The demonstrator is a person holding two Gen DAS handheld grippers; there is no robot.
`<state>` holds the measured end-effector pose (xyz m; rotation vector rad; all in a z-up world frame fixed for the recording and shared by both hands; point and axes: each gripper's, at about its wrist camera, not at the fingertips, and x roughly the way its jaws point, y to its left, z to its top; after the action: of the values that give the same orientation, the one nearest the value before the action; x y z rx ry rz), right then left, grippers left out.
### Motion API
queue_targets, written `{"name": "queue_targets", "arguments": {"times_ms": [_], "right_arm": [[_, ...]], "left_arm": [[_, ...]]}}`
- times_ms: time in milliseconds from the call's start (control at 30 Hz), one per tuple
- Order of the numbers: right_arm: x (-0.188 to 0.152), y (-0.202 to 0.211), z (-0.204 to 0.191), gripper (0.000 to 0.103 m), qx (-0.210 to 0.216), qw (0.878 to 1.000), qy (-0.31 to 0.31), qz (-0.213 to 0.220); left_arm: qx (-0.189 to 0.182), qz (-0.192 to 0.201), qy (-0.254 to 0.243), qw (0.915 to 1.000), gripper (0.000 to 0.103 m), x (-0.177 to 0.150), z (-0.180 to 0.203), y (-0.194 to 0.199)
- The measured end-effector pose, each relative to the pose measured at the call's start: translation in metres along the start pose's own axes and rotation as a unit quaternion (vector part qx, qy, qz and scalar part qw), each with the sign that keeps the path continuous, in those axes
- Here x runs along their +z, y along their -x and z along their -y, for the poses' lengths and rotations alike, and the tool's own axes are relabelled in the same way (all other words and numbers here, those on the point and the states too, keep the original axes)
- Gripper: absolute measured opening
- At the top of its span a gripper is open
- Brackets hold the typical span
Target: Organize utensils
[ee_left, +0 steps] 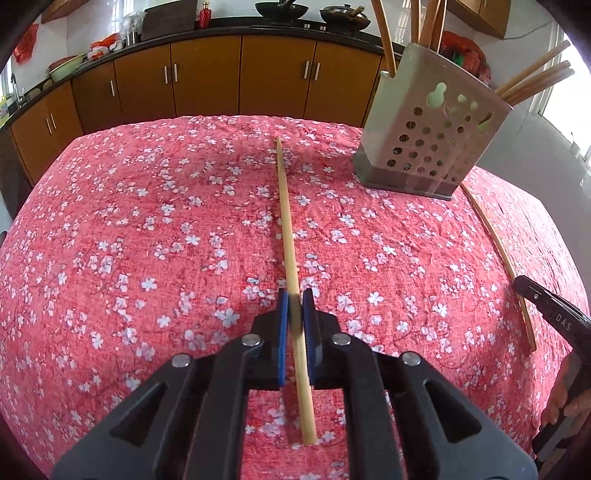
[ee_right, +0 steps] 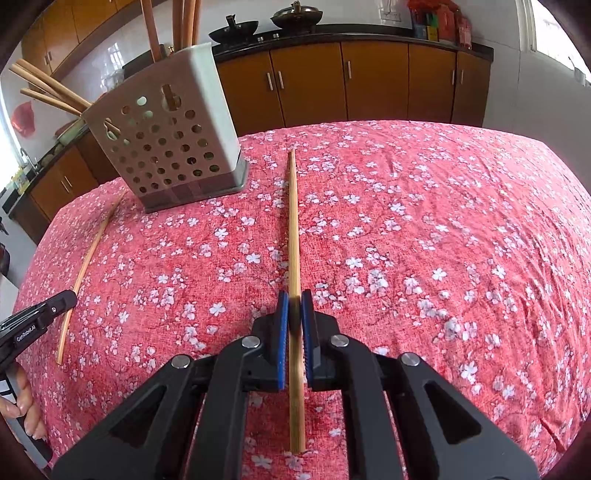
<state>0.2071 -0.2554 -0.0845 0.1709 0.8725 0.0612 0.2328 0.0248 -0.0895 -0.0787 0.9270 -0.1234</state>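
In the left wrist view a pale wooden chopstick [ee_left: 286, 221] lies lengthwise on the red flowered tablecloth [ee_left: 147, 229]. My left gripper [ee_left: 295, 304] is shut on its near part, blue pads against both sides. The right wrist view has a darker chopstick [ee_right: 293, 229] pinched the same way in my right gripper [ee_right: 294, 301]. Each view also catches the other chopstick [ee_left: 495, 251] [ee_right: 88, 258] and the other gripper's tip [ee_left: 522, 286] [ee_right: 66, 297] beside it. A perforated grey utensil holder [ee_left: 432, 136] [ee_right: 166, 140] stands at the far side with several wooden sticks in it.
A person's hands [ee_left: 561, 398] [ee_right: 26, 402] hold the gripper handles at the frame edges. Behind the table [ee_right: 443, 221] run brown kitchen cabinets [ee_left: 207, 81] under a dark counter with pans [ee_left: 280, 9] and jars. A bright window [ee_left: 569, 103] is on the right.
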Motion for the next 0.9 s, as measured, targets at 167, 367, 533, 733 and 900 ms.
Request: {"name": "queue_targets", "arguments": {"times_ms": [167, 367, 533, 733, 900], "right_arm": [[-0.0022, -0.0003, -0.0018, 0.009, -0.003, 1.000, 0.013, 0.004], [-0.0048, 0.0013, -0.0001, 0.009, 0.002, 1.000, 0.008, 0.004], [-0.0038, 0.0007, 0.0000, 0.009, 0.006, 1.000, 0.004, 0.004], [-0.0030, 0.0006, -0.0020, 0.009, 0.000, 1.000, 0.009, 0.003], [-0.0031, 0.0005, -0.0017, 0.009, -0.001, 1.000, 0.011, 0.003]], "left_arm": [[0.013, 0.017, -0.015, 0.9997, 0.011, -0.0046, 0.0045, 0.0003], [0.008, 0.018, -0.010, 0.9998, 0.013, -0.0060, 0.0027, 0.0030], [0.008, 0.018, -0.008, 0.9998, 0.013, -0.0065, 0.0005, 0.0044], [0.012, 0.018, -0.010, 0.9997, 0.013, -0.0058, 0.0030, 0.0034], [0.012, 0.018, -0.009, 0.9997, 0.013, -0.0057, 0.0034, 0.0030]]}}
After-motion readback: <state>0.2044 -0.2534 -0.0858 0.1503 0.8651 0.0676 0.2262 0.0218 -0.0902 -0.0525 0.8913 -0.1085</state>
